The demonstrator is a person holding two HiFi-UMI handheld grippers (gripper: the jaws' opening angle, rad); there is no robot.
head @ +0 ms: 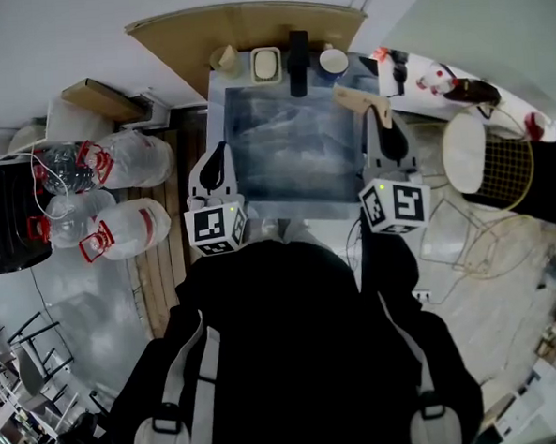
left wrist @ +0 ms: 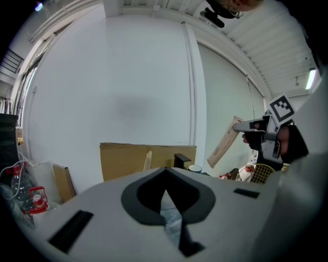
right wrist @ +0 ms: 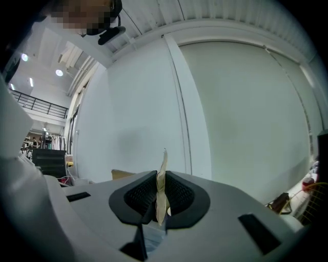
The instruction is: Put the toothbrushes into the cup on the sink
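Grips a tan paper-wrapped toothbrush [right wrist: 162, 189] in the right gripper [right wrist: 160, 197], jaws nearly together on the flat wrapper, with the packet sticking up past the tips. Holds that gripper raised over the right rim of the sink [head: 296, 201], tips pointing forward. Carries the left gripper [left wrist: 165, 197] level to its left, jaws closed and empty. Faces the blue cup [head: 333, 63] just ahead, with a black faucet [head: 298, 63] and soap dish [head: 267, 65] ahead-left and cardboard [head: 247, 26] beyond.

Black long-sleeved top [head: 294, 328], pale grey shoulder straps [head: 204, 362] w/ dark buckles [head: 162, 424]. L gripper [head: 220, 160] & R gripper [head: 391, 134]: grey shells, black pads, each w/ b&w square-marker cube [head: 217, 227].
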